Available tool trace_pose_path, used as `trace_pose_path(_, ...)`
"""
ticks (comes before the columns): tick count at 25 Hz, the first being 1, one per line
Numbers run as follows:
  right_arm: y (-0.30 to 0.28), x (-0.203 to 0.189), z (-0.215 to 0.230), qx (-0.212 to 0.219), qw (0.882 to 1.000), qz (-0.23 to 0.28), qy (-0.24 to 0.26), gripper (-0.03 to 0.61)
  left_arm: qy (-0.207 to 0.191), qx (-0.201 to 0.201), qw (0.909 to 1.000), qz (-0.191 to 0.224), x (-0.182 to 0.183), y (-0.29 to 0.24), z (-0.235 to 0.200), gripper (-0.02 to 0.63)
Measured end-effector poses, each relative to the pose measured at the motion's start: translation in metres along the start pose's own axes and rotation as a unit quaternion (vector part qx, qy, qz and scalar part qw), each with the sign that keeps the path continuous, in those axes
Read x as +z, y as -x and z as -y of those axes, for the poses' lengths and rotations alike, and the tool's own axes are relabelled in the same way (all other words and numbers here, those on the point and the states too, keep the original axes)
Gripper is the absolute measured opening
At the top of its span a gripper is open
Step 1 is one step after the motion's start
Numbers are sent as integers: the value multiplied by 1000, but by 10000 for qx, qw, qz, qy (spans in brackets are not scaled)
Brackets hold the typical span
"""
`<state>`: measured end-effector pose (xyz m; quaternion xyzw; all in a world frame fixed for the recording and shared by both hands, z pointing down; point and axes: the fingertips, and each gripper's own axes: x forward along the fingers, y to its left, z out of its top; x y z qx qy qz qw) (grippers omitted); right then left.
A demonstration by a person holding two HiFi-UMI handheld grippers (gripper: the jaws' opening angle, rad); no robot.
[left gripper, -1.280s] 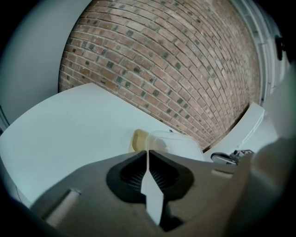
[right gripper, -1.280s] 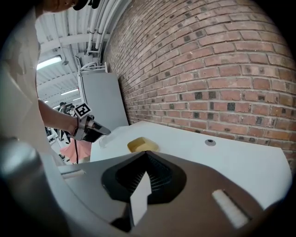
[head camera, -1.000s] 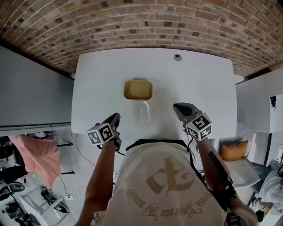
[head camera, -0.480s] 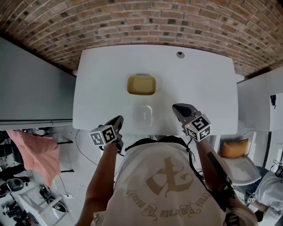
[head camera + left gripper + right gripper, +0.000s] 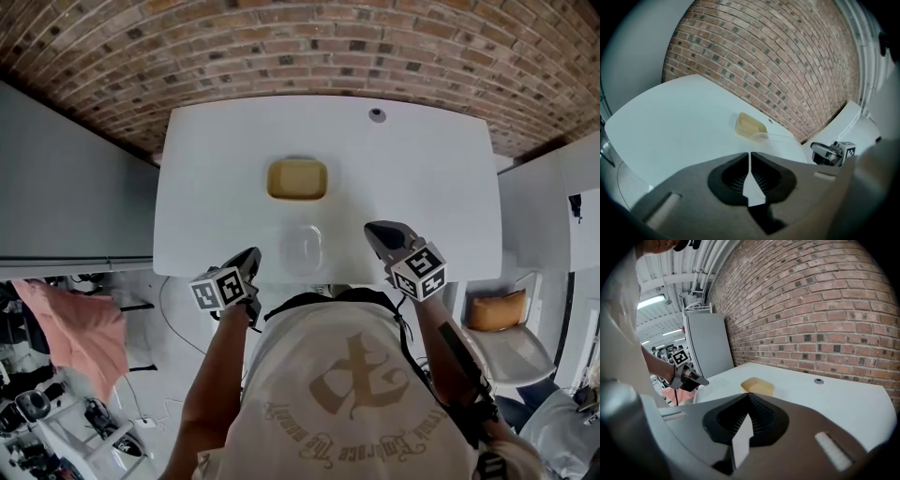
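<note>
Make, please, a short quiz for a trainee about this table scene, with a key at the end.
1. True or false: the left gripper holds the clear container.
2. What lies just beyond the clear container on the white table? A) yellow dish B) red cup C) blue sponge
3. Fill in: the right gripper has its jaws ____ (apart/together).
Key: 1 false; 2 A; 3 together.

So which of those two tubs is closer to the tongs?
The clear tub, near the front edge of the table; the yellow tub lies farther back toward the brick wall.
</note>
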<state>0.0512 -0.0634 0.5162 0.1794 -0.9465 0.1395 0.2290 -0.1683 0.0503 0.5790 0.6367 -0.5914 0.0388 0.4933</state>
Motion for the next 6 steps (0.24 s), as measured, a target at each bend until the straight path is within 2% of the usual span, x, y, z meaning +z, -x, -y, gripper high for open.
trace_pose_path(6,5,-1,2,-15,10000,-6,-15,8,-47,-39,10000,-24,1,-4,8,18)
